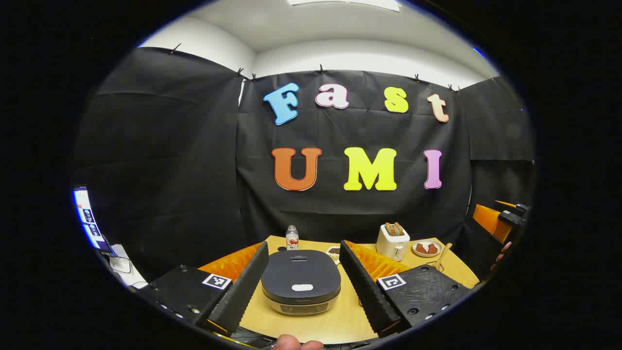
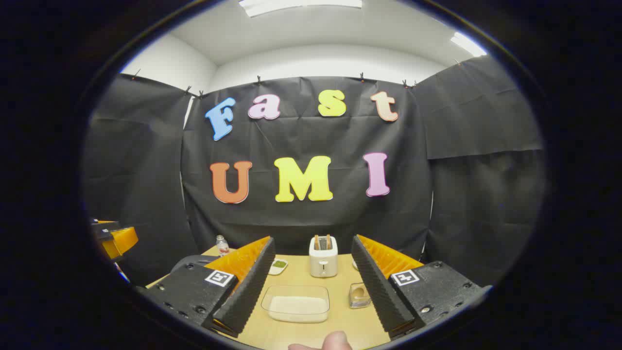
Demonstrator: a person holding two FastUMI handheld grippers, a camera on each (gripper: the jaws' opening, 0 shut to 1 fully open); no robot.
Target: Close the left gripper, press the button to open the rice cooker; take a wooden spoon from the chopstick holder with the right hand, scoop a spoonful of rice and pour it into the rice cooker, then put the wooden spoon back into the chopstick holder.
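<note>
Black cloth walls close in a light wooden table (image 1: 311, 325) that carries everything. In the left gripper view the left gripper (image 1: 301, 287) hangs with its jaws wide, and the rice cooker (image 1: 301, 281) sits on the table between them, lid down; the pale patch near the lid's front edge is probably the button (image 1: 302, 288). In the right gripper view the right gripper (image 2: 311, 284) also stands wide and holds nothing, with a clear tub of rice (image 2: 296, 303) between its fingers and a toaster (image 2: 323, 256) behind.

The task has barely begun, so the risks lie ahead. If the left jaws go down wide as they are, they would likely straddle the button rather than press it; they should be brought together first. A push off the button's centre could shove the cooker along the table.

What looks like the wooden spoon (image 1: 443, 255) leans at the far right of the left gripper view; its holder is too small to make out. A reach there passes close to the toaster and a small plate (image 1: 426, 248), which might be knocked.
</note>
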